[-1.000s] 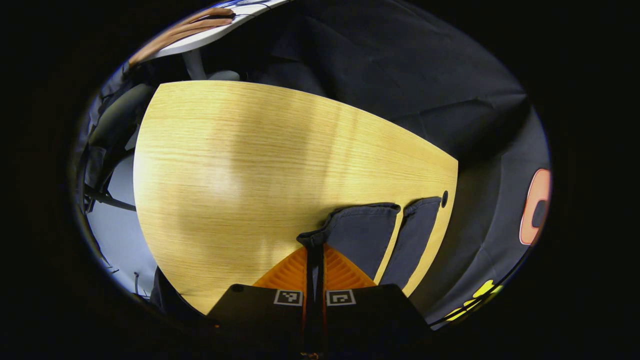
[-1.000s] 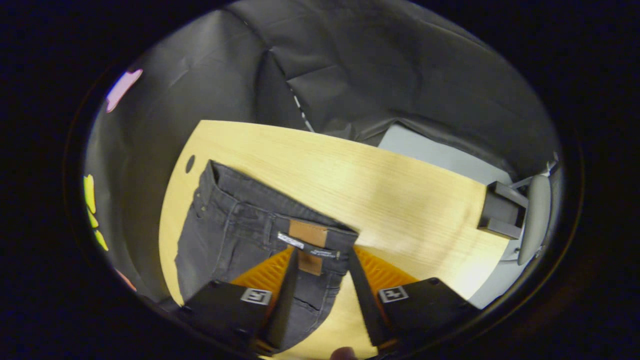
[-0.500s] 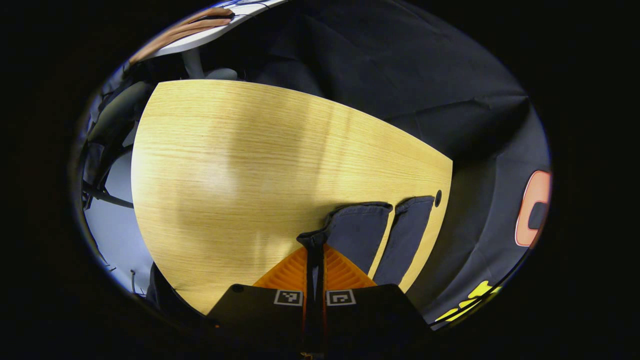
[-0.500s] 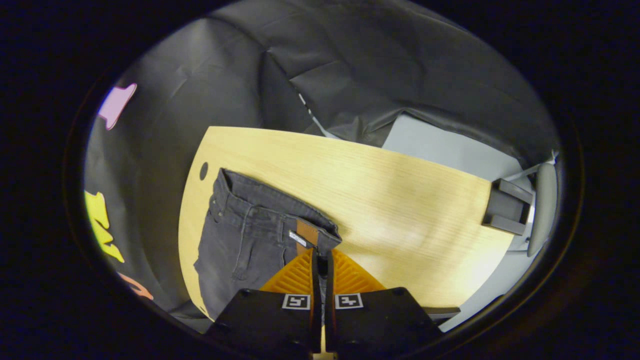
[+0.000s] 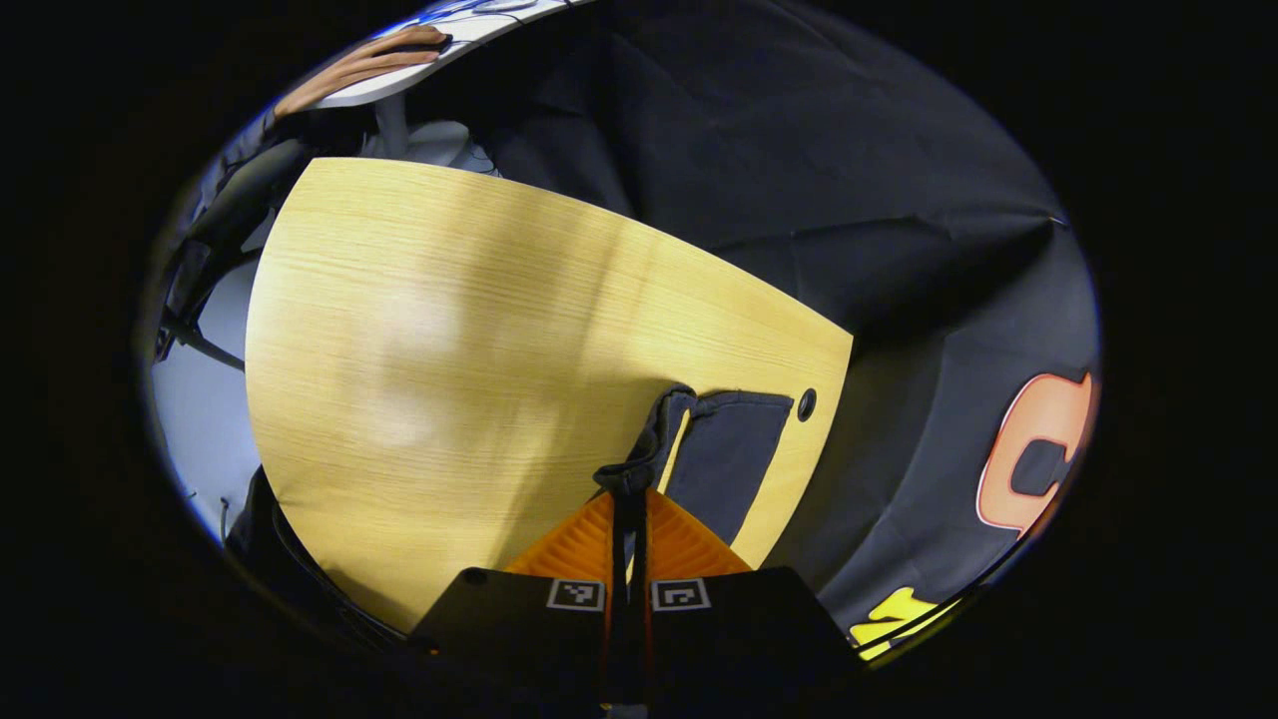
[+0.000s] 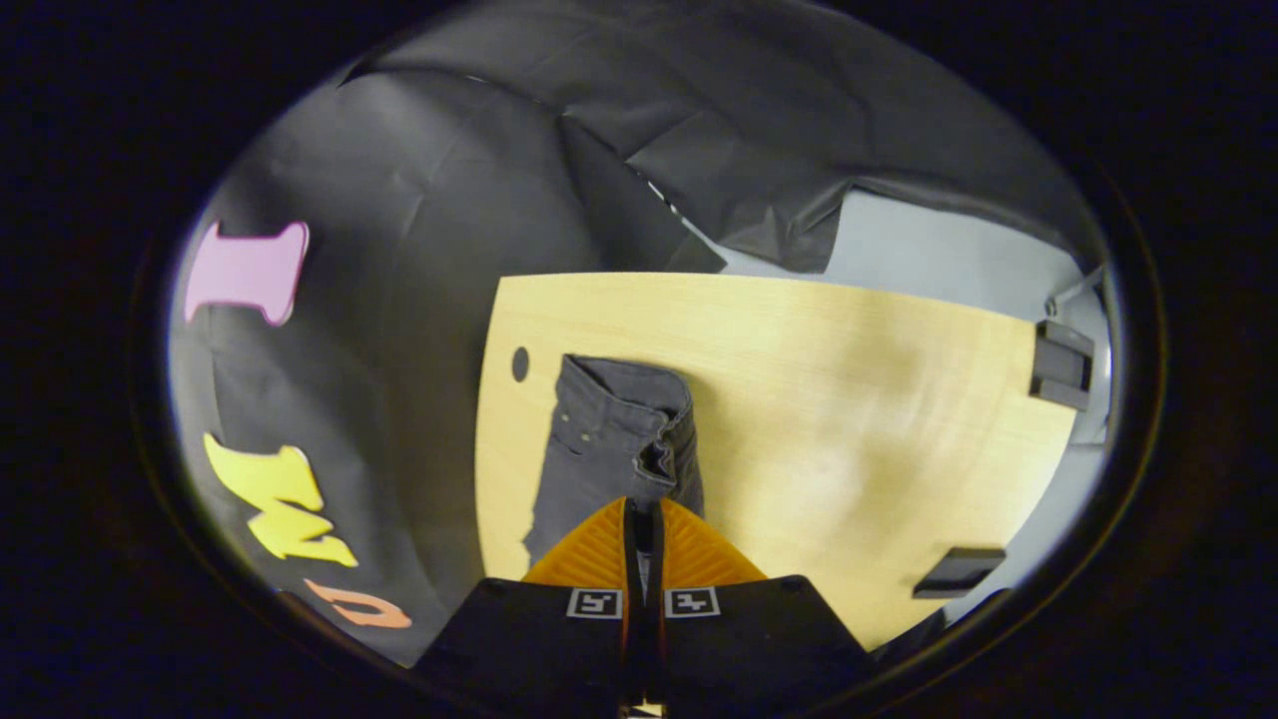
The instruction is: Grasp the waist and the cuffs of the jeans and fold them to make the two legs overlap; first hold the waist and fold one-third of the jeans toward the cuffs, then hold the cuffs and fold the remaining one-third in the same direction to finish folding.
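Dark grey jeans lie on the yellow wooden table (image 5: 449, 330) near its edge. In the left gripper view one leg (image 5: 734, 454) lies flat, and the other leg's cuff (image 5: 659, 439) is raised and drawn over it. My left gripper (image 5: 629, 491) is shut on that cuff. In the right gripper view the waist (image 6: 624, 419) is doubled over, with its near edge lifted off the table (image 6: 849, 399). My right gripper (image 6: 643, 505) is shut on that waistband edge.
A round cable hole (image 5: 806, 403) (image 6: 520, 363) sits in the table just beyond the jeans. Two black brackets (image 6: 1060, 363) (image 6: 958, 571) stand at the table's far side. The black cloth wall (image 5: 799, 150) hangs close behind. A white desk (image 5: 399, 75) shows in the distance.
My right gripper went from open around the waistband to shut on it. Both grippers have lifted their edges and carried the near leg over the far leg; the jeans look narrower.
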`<state>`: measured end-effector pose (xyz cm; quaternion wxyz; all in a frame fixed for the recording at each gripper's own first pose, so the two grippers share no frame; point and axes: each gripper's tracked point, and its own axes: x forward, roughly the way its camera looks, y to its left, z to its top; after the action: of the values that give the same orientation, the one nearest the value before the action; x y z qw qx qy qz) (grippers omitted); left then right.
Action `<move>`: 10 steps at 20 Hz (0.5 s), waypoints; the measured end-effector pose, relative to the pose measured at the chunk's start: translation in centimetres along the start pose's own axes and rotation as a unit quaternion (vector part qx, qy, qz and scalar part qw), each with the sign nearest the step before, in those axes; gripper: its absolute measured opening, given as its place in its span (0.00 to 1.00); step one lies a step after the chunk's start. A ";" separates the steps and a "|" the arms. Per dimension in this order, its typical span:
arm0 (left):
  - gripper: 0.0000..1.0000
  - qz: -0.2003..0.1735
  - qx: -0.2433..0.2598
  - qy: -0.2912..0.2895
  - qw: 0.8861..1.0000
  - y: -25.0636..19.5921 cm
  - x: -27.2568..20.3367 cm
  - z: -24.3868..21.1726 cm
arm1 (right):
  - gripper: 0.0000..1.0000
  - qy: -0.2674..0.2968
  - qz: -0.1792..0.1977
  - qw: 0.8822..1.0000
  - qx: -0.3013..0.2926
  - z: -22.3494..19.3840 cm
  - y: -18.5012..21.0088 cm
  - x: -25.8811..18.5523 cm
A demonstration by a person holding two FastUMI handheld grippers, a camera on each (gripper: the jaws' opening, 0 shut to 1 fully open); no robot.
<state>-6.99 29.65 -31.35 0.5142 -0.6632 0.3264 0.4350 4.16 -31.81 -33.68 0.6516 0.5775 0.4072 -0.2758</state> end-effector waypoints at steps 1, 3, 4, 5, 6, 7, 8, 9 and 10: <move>0.03 0.008 -0.009 0.001 1.000 -0.6 -0.2 -0.1 | 0.01 0.001 0.007 1.000 0.004 0.3 1.1 -0.1; 0.04 0.023 -0.036 -0.004 0.999 -1.8 -0.4 0.1 | 0.01 0.005 0.021 1.000 0.015 0.6 3.5 -0.1; 0.04 0.032 -0.054 -0.010 0.998 -2.3 -0.4 0.3 | 0.01 0.009 0.030 0.999 0.027 0.8 4.7 0.2; 0.04 0.042 -0.068 -0.015 0.997 -2.9 -0.2 0.5 | 0.01 0.010 0.035 0.999 0.037 1.2 5.8 0.5; 0.04 0.045 -0.079 -0.013 0.996 -3.7 0.2 0.5 | 0.01 0.011 0.037 0.998 0.044 1.6 6.6 0.9; 0.04 0.043 -0.084 -0.008 0.996 -5.0 0.6 0.4 | 0.01 0.013 0.039 0.998 0.049 1.9 7.6 1.3; 0.04 0.041 -0.083 -0.007 0.996 -6.3 1.0 0.4 | 0.01 0.013 0.039 0.998 0.051 2.2 8.4 1.9; 0.04 0.041 -0.080 -0.010 0.996 -7.4 1.6 0.5 | 0.01 0.011 0.038 0.998 0.051 2.6 9.2 2.2; 0.04 0.043 -0.073 -0.011 0.996 -8.5 2.4 0.6 | 0.00 0.009 0.038 0.998 0.052 3.2 10.0 2.9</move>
<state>1.27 32.44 -30.18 0.4487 -0.6794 0.3161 0.4870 14.60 -32.77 -30.82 0.6271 0.6278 0.3760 -0.2669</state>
